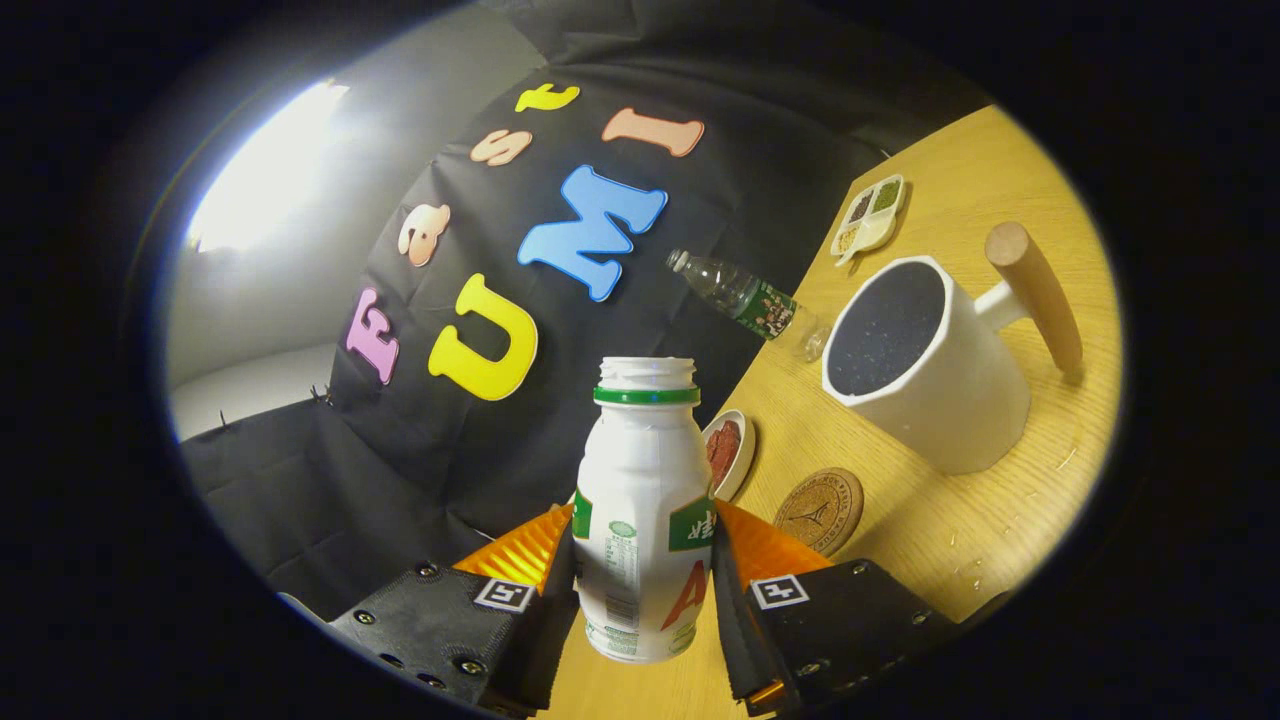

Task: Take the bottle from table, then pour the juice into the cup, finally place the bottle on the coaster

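Wooden table (1000, 540), one cup (925, 365), tongs (645, 580) gripping bottle (640, 480)

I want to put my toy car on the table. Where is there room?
Bare wood lies beside the cup, past its handle, and ahead of the coaster. It is crowded between the red dish, clear bottle and cup. The claw grips the white bottle.
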The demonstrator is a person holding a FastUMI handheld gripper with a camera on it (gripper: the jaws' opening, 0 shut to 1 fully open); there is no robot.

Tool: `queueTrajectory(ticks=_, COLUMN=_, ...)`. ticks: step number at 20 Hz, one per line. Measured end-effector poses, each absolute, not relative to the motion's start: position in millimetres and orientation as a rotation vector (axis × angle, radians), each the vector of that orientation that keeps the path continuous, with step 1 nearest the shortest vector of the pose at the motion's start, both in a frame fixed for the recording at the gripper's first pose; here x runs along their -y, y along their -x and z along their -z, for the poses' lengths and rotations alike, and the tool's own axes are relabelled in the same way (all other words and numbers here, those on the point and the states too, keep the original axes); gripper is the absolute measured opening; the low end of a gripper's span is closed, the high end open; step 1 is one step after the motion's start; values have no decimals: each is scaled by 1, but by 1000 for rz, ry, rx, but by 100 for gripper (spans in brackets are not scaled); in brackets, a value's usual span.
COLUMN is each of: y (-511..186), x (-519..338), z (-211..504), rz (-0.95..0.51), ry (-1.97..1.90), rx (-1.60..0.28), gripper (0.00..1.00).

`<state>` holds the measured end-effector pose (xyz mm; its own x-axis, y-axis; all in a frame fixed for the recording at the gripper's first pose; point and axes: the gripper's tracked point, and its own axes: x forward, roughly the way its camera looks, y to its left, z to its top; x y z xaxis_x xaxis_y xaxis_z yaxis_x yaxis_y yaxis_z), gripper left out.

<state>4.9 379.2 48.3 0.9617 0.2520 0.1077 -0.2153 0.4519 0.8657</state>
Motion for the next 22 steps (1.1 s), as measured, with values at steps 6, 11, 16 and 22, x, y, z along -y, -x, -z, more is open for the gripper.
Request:
queueTrajectory(ticks=6, y=-7, x=-373, z=-52, rz=-297, ry=-1174, rx=-21, gripper=63)
queueTrajectory(ticks=11, y=-14, x=-370, z=-51, rz=-303, ry=-1252, rx=-17, gripper=63)
queueTrajectory(ticks=16, y=-14, x=-368, z=-52, rz=-309, ry=-1306, rx=-3, gripper=63)
queueTrajectory(ticks=22, y=-13, x=-363, z=-56, rz=-311, ry=-1362, rx=20, gripper=63)
